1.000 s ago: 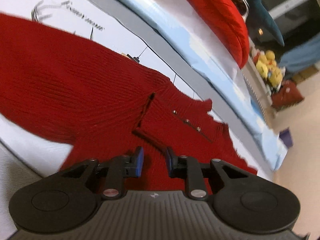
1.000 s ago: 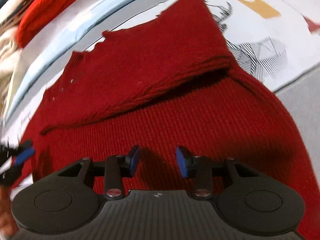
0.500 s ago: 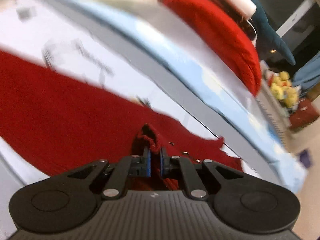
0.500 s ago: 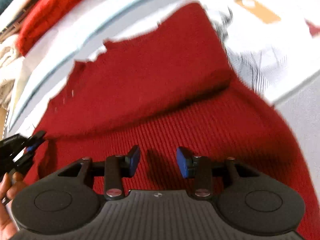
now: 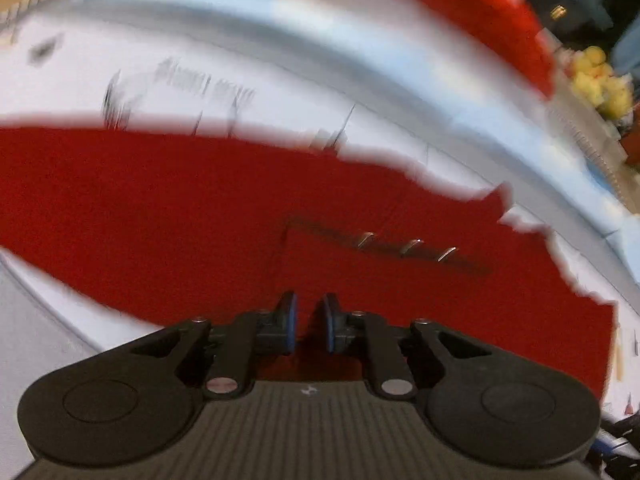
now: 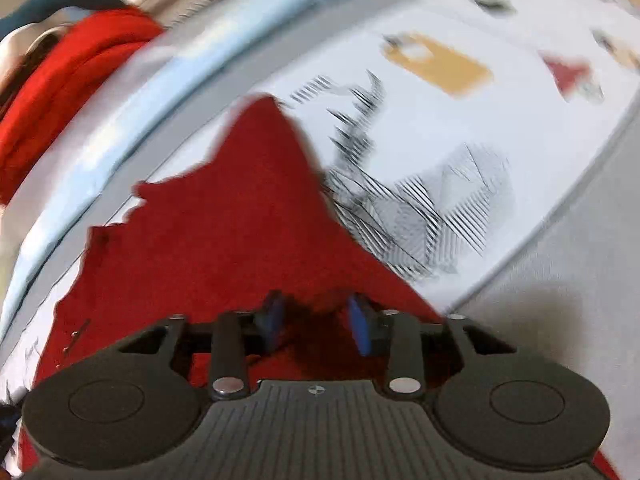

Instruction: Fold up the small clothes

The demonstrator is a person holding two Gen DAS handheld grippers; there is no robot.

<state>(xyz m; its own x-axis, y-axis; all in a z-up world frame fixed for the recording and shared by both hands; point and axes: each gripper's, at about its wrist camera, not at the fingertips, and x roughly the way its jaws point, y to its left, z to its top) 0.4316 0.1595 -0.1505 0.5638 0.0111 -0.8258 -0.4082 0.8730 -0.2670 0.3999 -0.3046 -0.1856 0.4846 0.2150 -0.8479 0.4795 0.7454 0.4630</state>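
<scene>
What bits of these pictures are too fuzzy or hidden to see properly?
- Left wrist view: the black writing on the white sheet is smeared by motion blur, unreadable.
- Left wrist view: whether the left gripper pinches the red sweater is unclear; its own body hides the cloth below.
- Right wrist view: the sweater's near edge is hidden under the right gripper.
- Right wrist view: the snaps are too small.

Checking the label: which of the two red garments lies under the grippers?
The flat red sweater with three metal snaps, spread on the white printed sheet. The other red garment is bunched up beyond the sheet's edge.
</scene>
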